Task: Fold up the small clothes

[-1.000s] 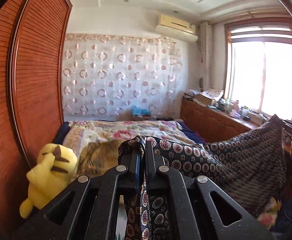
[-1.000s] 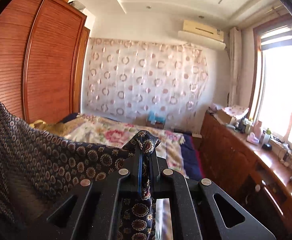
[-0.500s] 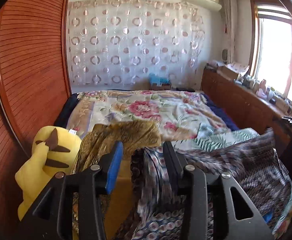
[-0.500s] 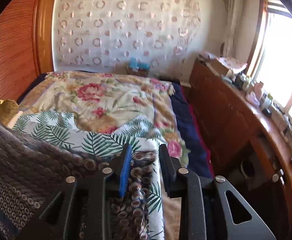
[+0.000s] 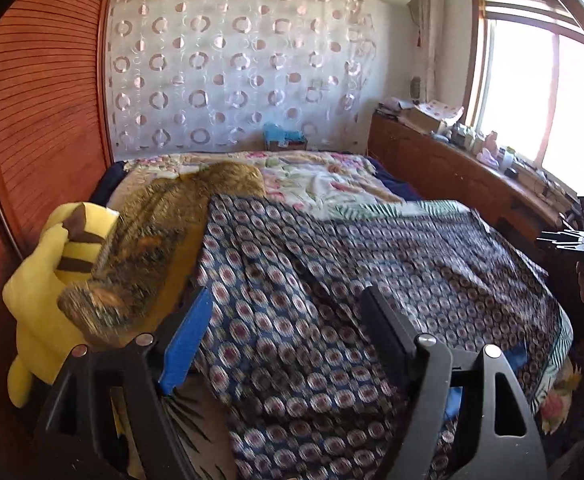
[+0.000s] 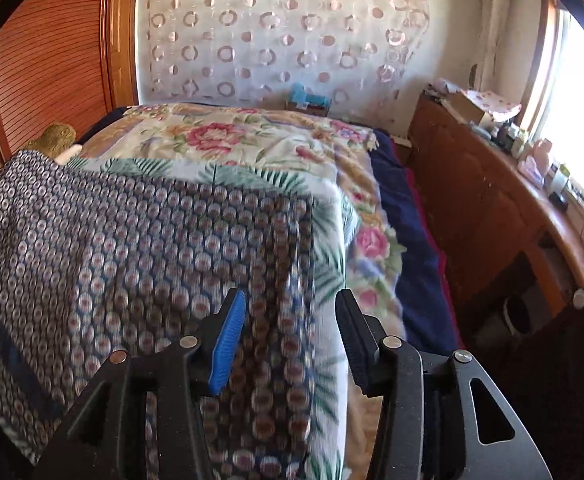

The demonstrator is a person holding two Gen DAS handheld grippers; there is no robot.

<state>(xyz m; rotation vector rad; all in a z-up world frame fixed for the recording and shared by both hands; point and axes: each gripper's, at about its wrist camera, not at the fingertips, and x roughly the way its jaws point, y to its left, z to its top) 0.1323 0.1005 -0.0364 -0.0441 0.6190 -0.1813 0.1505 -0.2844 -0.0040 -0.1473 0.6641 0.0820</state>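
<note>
A dark blue garment with a round medallion print [image 5: 372,280] lies spread flat on the bed; it also shows in the right wrist view [image 6: 131,248]. My left gripper [image 5: 287,320] is open and empty just above its near left part. My right gripper [image 6: 289,320] is open and empty above its right edge. The right gripper's body shows at the far right of the left wrist view [image 5: 576,240].
A brown-gold patterned cloth [image 5: 159,240] lies left of the garment beside a yellow plush toy [image 5: 47,288]. A palm-leaf sheet [image 6: 324,256] and a floral quilt [image 6: 227,140] cover the bed. A wooden wardrobe [image 5: 43,120] stands left, a cluttered wooden counter [image 6: 492,200] right.
Both grippers held the garment up by its corners, then lowered it onto the bed and opened. The garment now lies spread flat, released.
</note>
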